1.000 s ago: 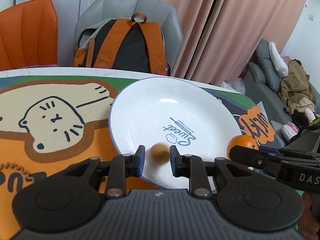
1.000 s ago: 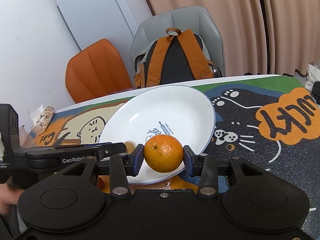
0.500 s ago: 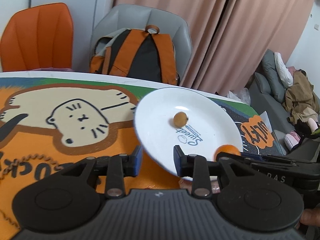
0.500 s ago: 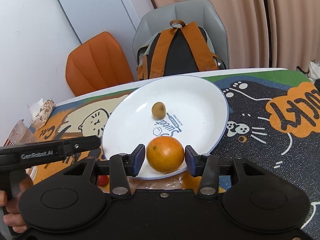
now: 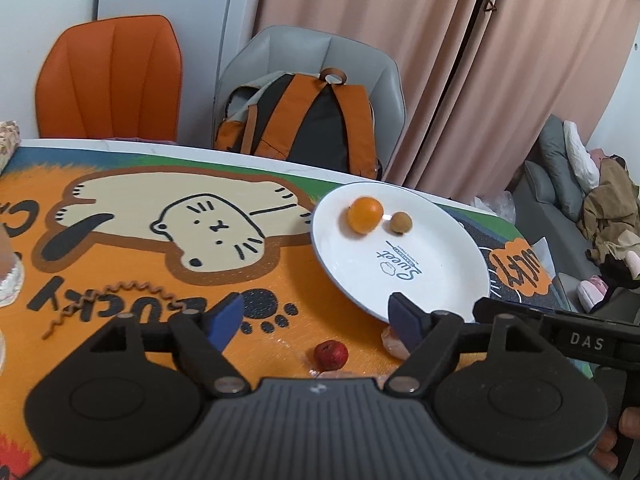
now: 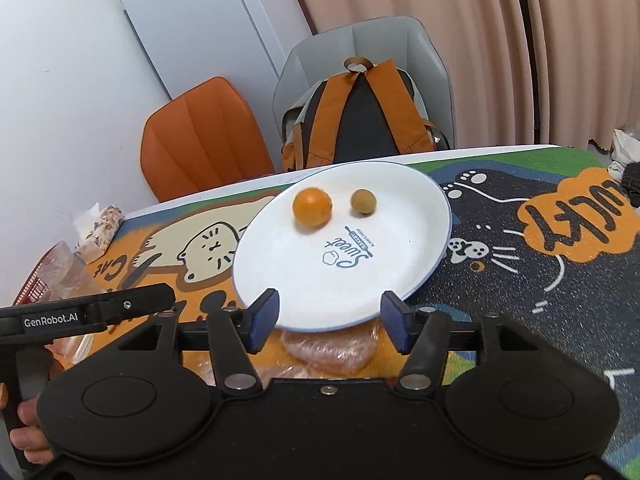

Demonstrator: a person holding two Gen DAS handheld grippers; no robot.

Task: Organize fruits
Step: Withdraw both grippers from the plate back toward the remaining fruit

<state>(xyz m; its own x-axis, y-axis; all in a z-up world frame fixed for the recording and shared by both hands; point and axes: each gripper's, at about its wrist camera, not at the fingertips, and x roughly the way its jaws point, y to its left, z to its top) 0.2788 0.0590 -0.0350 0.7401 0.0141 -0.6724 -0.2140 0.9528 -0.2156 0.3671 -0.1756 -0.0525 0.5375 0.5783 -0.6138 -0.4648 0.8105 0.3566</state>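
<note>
Table mat (image 5: pixel 120 240), cartoon cats and "LUCKY" lettering, fills the ground ahead of both my grippers. Beyond its far edge I see an orange chair (image 5: pixel 108 80) and a grey chair (image 6: pixel 360 60) with a backpack (image 5: pixel 308 120) propped in it; pink curtain behind.

White plate (image 6: pixel 400 240) with a thin blue rim and "Sweet" printed at its centre. From the right wrist it sits straight ahead of the jaws, its near rim just past the tips. From the left wrist it lies ahead and to the right, near rim close to the right-hand tip.

Left gripper (image 5: pixel 316 320): jaws spreading wide, nothing between them. Right gripper (image 6: pixel 326 316): jaws also opening, nothing between the pads. I read both as released.

Wrapped pinkish bundle (image 6: pixel 328 348) lies below the right jaws, tucked partly under the plate's near rim. I cannot tell what it is.

Orange (image 6: pixel 312 206) rests on the far side of the plate, well beyond the right jaws and a little left of their centre line. It looks slightly blurred.

Small brown fruit (image 6: pixel 363 201) sits just beside the orange, on its right, not touching, also on the plate.

Small red fruit (image 5: pixel 330 354) lies on the mat off the plate, directly under the gap of the left jaws.
</note>
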